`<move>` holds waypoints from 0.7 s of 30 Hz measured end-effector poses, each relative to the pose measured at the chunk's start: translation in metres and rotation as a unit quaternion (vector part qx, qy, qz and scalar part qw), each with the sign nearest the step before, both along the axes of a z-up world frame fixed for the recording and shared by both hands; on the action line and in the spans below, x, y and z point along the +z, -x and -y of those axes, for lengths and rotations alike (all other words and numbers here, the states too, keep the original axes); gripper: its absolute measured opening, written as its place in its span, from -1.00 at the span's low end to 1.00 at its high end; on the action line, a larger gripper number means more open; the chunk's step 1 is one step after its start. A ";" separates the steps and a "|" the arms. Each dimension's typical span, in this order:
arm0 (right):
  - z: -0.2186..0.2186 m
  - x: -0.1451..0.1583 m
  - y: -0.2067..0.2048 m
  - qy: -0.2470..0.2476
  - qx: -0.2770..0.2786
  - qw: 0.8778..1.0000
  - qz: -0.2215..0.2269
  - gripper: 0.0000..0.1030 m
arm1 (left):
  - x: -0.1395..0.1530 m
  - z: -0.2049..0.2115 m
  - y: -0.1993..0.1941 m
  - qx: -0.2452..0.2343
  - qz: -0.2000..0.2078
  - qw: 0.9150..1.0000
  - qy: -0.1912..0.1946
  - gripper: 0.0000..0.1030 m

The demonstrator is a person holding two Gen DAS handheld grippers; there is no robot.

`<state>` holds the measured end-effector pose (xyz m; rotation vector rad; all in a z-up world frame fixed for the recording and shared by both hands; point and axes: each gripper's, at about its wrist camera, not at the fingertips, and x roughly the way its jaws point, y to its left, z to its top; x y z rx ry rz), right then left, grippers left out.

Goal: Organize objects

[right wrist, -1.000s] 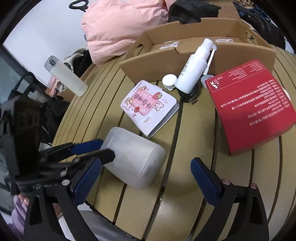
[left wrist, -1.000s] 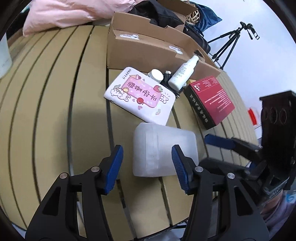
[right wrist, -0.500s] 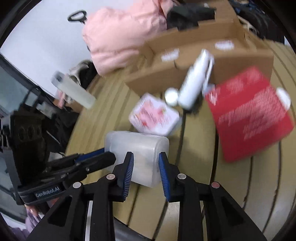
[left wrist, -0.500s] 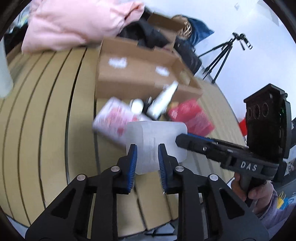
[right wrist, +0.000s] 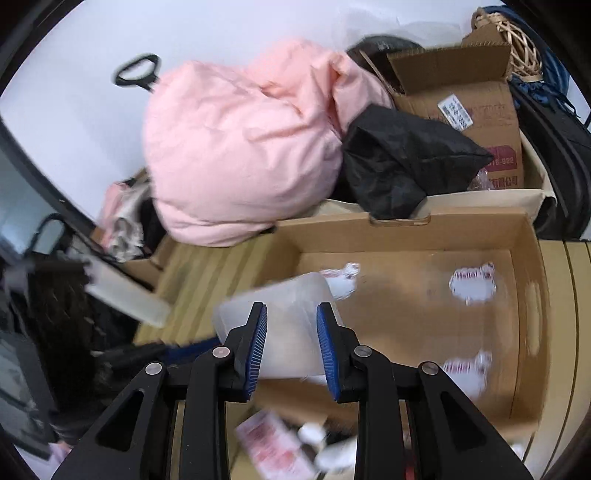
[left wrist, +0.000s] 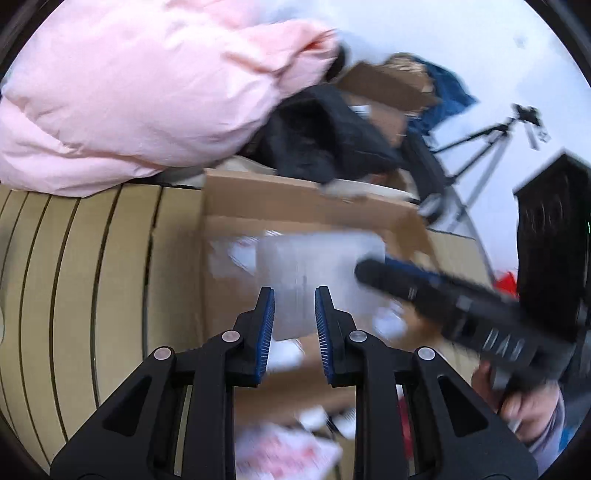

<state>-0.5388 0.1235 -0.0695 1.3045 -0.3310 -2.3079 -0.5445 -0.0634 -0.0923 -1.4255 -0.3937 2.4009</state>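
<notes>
- Both grippers hold one frosted plastic container (left wrist: 317,273) together, up in the air over the open cardboard box (right wrist: 406,317).
- Left gripper (left wrist: 294,291) points down at a slant, and its blue pads are pressed on the near edge of the container.
- Right gripper (right wrist: 291,308) points down the same way, and its pads pinch another edge of the same container.
- Pink puffy coat (right wrist: 236,147) lies on a big pile behind the box, beside a black bag (right wrist: 399,162).
- Wooden slat surface (left wrist: 74,280) shows to the left of the box.
- Only the left view shows a hand (left wrist: 524,406) holding the right gripper's handle, and a tripod (left wrist: 491,147) by the wall.
- Only the right view shows the bare floor inside the box with its white stickers (right wrist: 472,286), and a woven basket (right wrist: 513,33) at the back.
- Pink and white booklet (right wrist: 273,446) and other small things lie below the grippers, too blurry to make out.
</notes>
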 end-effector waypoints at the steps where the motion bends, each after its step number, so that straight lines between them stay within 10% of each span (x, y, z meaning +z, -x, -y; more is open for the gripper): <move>1: 0.007 -0.017 0.011 -0.010 -0.001 1.000 0.010 -0.41 | -0.010 0.002 0.013 0.012 0.003 1.000 0.015 -0.65; 9: 0.015 -0.089 0.050 -0.028 -0.022 0.997 0.067 -0.32 | -0.031 -0.008 0.007 0.023 -0.017 0.996 0.084 -0.40; 14: -0.011 -0.038 0.016 -0.055 -0.030 0.998 -0.009 0.79 | 0.035 0.002 -0.038 0.027 -0.080 0.992 0.098 0.26; 21: -0.050 0.046 -0.076 -0.145 -0.015 0.988 -0.045 0.80 | 0.120 0.009 -0.156 0.039 -0.106 0.980 0.164 0.63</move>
